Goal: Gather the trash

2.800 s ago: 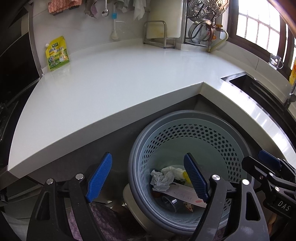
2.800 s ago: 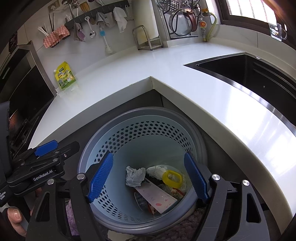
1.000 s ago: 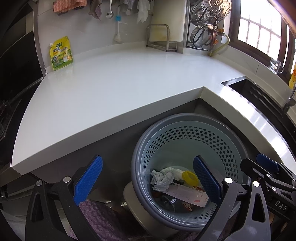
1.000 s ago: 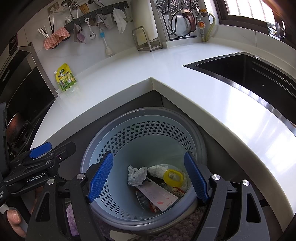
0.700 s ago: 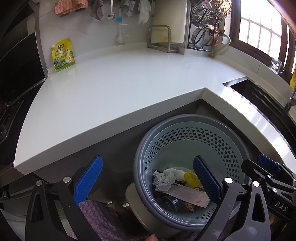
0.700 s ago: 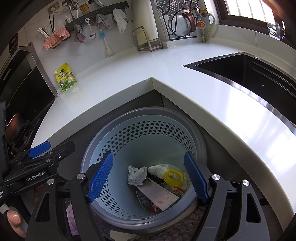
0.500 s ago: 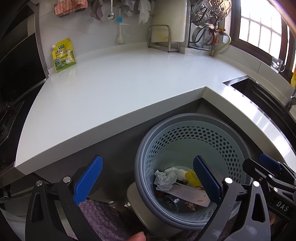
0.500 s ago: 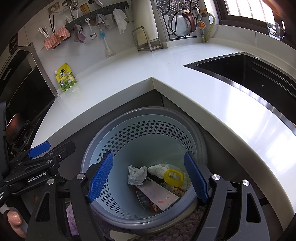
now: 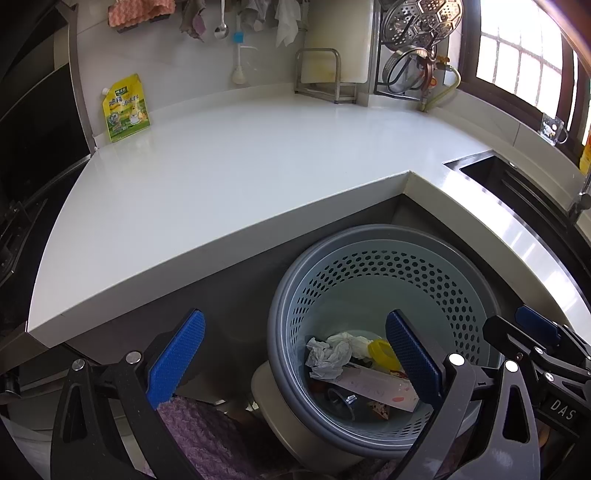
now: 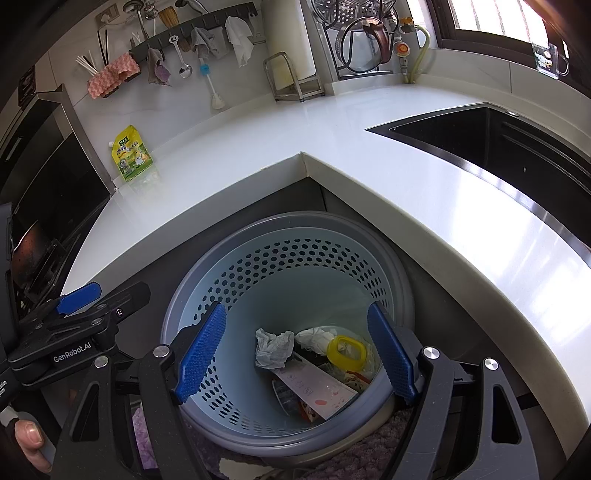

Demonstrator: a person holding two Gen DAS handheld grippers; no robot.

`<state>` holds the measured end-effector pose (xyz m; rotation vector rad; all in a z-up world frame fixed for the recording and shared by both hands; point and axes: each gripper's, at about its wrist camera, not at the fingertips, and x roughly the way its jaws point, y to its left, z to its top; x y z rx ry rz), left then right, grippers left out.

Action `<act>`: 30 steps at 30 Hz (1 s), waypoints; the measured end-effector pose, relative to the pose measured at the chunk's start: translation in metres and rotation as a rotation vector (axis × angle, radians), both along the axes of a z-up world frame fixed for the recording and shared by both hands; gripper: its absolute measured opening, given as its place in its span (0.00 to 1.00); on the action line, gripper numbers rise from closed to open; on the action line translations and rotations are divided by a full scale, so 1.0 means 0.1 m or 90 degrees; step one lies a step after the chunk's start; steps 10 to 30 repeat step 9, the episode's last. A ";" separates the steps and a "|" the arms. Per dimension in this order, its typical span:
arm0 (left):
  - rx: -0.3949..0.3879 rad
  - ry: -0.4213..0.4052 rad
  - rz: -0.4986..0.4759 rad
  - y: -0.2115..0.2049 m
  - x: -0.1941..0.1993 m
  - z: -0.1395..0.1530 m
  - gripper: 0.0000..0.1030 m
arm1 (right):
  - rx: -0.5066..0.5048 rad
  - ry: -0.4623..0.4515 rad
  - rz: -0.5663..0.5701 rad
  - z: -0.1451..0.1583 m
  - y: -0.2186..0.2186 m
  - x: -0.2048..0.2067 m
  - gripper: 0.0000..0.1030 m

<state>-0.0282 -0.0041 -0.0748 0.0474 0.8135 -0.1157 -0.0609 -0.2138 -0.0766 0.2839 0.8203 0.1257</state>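
Observation:
A grey-blue perforated waste basket [image 9: 369, 236] stands on the floor in the corner under the white counter [image 9: 240, 177]. At its bottom lie a crumpled tissue [image 9: 328, 352], a yellow plastic cap [image 9: 382, 349] and a pink-and-white wrapper [image 9: 380, 387]. My left gripper [image 9: 295, 360] hangs open and empty over the basket's left rim. My right gripper [image 10: 295, 354] is open and empty above the basket's [image 10: 295, 218] mouth, framing the tissue [image 10: 273, 347], the cap [image 10: 345, 350] and the wrapper [image 10: 317, 387].
A yellow-green pouch [image 9: 125, 109] leans on the back wall at the counter's left end. A black sink [image 10: 480, 140] is set in the counter at the right. Utensils and cloths hang on the wall rail [image 10: 192, 26]. Purple fuzzy fabric [image 9: 207, 435] lies at the basket's foot.
Since the earliest frame my left gripper's jaws stand wider apart. Over the last second both views hold nearly still, and the right gripper is unchanged.

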 end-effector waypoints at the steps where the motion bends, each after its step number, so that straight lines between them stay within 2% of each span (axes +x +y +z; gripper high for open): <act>1: -0.001 0.001 0.000 0.00 0.00 0.00 0.94 | 0.000 0.000 0.000 0.00 0.00 0.00 0.73; 30: -0.003 0.004 0.003 0.01 0.02 -0.01 0.94 | 0.000 0.001 0.000 -0.01 0.01 -0.01 0.73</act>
